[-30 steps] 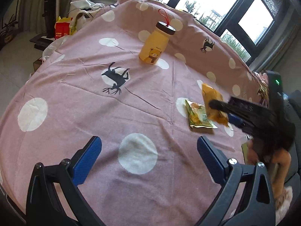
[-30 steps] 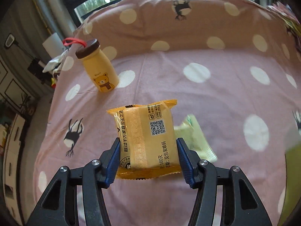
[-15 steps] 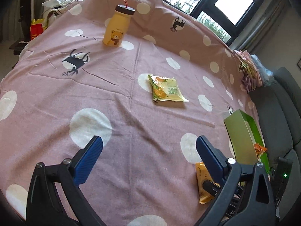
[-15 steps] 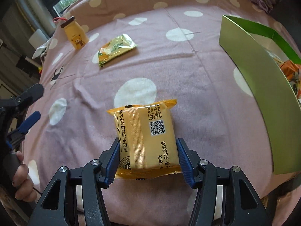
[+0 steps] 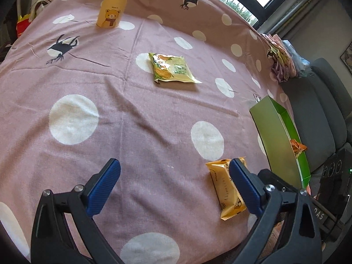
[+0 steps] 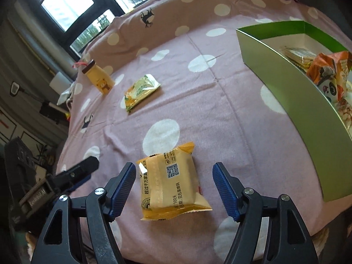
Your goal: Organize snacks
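Now the right tool gapes around the orange packet.

Black hand-held gripper, ribbed blue pads

Both wrist cameras sit just behind their own fingers, tilted down over the spotted cloth. Both views share the orange packet, green box and yellow bottle.

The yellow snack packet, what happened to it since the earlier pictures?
The right tool carried the yellow snack packet from mid-cloth to beside the green box. Its jaws have just been opening, leaving the packet lying loose between them. The green packet and bear bottle stayed put.
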Motion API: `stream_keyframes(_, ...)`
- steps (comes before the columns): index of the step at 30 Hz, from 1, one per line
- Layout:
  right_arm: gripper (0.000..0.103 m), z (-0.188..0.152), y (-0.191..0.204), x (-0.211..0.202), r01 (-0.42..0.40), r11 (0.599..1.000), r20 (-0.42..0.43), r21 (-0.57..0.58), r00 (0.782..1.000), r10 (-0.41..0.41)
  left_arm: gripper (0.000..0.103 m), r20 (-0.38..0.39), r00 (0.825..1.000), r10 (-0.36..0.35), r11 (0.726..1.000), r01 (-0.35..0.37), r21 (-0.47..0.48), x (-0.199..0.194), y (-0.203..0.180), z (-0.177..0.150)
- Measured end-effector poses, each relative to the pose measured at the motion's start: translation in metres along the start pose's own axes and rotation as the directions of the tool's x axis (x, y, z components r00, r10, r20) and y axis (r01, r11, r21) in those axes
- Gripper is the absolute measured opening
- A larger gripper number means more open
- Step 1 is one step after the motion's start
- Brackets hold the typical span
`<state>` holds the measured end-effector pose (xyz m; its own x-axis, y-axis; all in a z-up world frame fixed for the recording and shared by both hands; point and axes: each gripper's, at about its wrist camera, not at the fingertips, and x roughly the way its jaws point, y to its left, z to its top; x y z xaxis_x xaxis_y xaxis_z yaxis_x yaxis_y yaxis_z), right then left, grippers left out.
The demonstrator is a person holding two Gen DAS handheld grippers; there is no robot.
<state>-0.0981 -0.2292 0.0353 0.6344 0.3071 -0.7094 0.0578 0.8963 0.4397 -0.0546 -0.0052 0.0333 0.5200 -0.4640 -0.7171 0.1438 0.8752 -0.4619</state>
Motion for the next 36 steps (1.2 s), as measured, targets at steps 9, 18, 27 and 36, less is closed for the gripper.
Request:
stream_keyframes(9, 0.062, 0.001, -0.012, 0.007, -0.090, 0.991, -0.029, 0.096, 0.995, 0.093, 0.068, -0.173, 0.973, -0.154, 0.981, 0.171, 0.087, 0.035, -0.039, -0.024)
stream_keyframes(18, 0.051, -0.006, -0.026, 0.031, -0.094, 0.978, -0.110, 0.189, 0.987, 0.116, 0.031, -0.196, 0.962, -0.190, 0.964, 0.221, 0.149, 0.042, -0.055, -0.031)
stream_keyframes(27, 0.050, -0.020, -0.024, -0.005, -0.092, 0.973, -0.019, 0.211, 0.995, 0.098, 0.031, -0.150, 0.964, -0.218, 0.913, 0.256, 0.317, 0.021, -0.081, -0.041)
stream_keyframes(36, 0.050, -0.022, -0.007, -0.045, -0.041, 0.981, 0.053, 0.191, 0.998, 0.031, 0.031, -0.107, 0.942, -0.317, 0.876, 0.334, 0.348, -0.003, -0.089, -0.043)
